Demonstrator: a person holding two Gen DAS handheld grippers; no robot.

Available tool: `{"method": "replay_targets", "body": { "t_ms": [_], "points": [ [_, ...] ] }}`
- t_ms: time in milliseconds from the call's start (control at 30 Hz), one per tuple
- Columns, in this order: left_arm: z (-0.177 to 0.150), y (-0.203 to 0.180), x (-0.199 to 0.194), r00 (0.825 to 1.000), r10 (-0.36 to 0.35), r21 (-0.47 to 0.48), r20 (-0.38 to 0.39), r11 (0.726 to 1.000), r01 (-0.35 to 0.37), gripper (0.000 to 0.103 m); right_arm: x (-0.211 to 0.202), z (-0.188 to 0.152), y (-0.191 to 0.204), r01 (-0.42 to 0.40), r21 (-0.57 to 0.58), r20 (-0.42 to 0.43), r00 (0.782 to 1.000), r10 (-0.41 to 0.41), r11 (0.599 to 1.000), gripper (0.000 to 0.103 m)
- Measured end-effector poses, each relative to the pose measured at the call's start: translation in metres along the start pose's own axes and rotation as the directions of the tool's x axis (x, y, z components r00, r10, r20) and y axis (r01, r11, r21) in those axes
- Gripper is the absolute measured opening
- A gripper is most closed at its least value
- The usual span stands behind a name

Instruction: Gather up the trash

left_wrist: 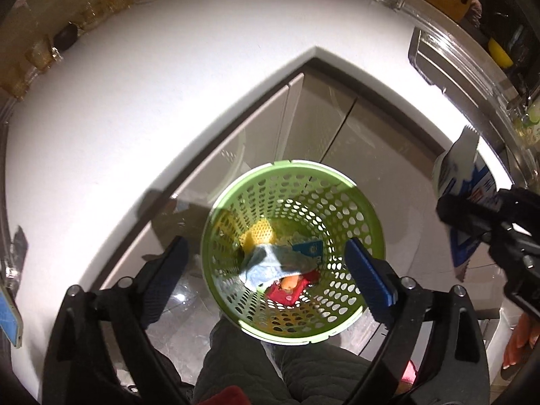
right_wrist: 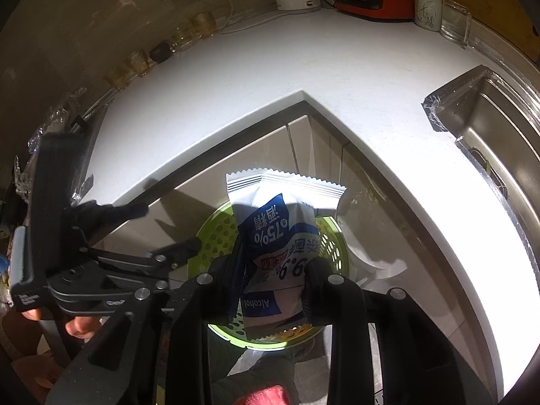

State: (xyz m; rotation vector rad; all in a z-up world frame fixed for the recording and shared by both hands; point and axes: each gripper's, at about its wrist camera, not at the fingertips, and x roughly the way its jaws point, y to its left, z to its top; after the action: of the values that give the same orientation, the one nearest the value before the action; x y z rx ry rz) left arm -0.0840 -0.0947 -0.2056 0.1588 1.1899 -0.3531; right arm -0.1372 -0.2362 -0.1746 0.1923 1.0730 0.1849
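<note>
Several pieces of trash are already lying at the bottom of the green basket [left_wrist: 292, 249], which is standing on the floor in front of the corner cabinet: a yellow piece [left_wrist: 257, 234], a pale blue cloth [left_wrist: 266, 263], a blue packet [left_wrist: 308, 248] and a red wrapper [left_wrist: 291, 292] with something orange on it. So the collecting is looking well advanced, and the white countertop [left_wrist: 141, 101] is showing no loose litter in its open middle part, though its edges are partly hidden. Going from left to right, the left gripper [left_wrist: 266, 280] is hanging directly above the basket with its blue pads [left_wrist: 368, 276] spread wide and nothing between them; they are touching no object. Further right, the right gripper [right_wrist: 275, 281] is pinching a white and blue alcohol wipes packet [right_wrist: 280, 222] near its lower half, jaws pressed against both sides of it, and is keeping it over the right part of the basket rim. In my judgement, what is left is to let this packet fall into the basket, and then to check the edges of the counter for more trash.
</note>
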Motion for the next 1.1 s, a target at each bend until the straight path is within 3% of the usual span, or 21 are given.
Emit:
{"method": "replay_targets", "body": {
  "t_ms": [267, 600, 667, 700, 767, 967, 1100],
  "points": [
    [0.011, 0.015, -0.026, 0.998, 0.018, -0.002, 0.062, 1.0, -0.018, 0.094, 0.016, -0.001, 0.006, -0.008, -0.013, -0.023, 1.0, 0.008, 1.0, 0.031],
    [0.014, 0.032, -0.026, 0.998, 0.03, -0.04, 0.06, 0.999, -0.028, 0.094, 0.066, -0.017, 0.015, -0.003, -0.031, -0.116, 0.993, 0.0, 1.0, 0.032],
    [0.014, 0.034, -0.024, 0.998, 0.033, -0.045, 0.055, 0.999, -0.031, 0.094, 0.077, -0.022, 0.018, 0.003, -0.041, -0.138, 0.99, -0.008, 0.999, 0.043],
    [0.014, 0.036, -0.024, 0.998, 0.034, -0.046, 0.054, 0.998, -0.032, 0.094, 0.083, -0.024, 0.019, 0.004, -0.047, -0.157, 0.988, -0.012, 0.999, 0.059],
    [0.014, 0.038, -0.023, 0.998, 0.036, -0.047, 0.05, 0.998, -0.034, 0.094, 0.095, -0.027, 0.022, 0.016, -0.06, -0.189, 0.982, -0.027, 0.998, 0.077],
    [0.017, 0.042, -0.017, 0.999, 0.039, -0.058, 0.032, 0.998, -0.037, 0.094, 0.117, -0.032, 0.018, 0.026, -0.016, -0.257, 0.966, -0.029, 1.0, 0.087],
    [0.02, 0.044, -0.018, 0.999, 0.039, -0.067, 0.035, 0.997, -0.036, 0.094, 0.111, -0.025, 0.014, 0.034, 0.017, -0.244, 0.969, -0.029, 0.999, 0.095]
  ]
}}
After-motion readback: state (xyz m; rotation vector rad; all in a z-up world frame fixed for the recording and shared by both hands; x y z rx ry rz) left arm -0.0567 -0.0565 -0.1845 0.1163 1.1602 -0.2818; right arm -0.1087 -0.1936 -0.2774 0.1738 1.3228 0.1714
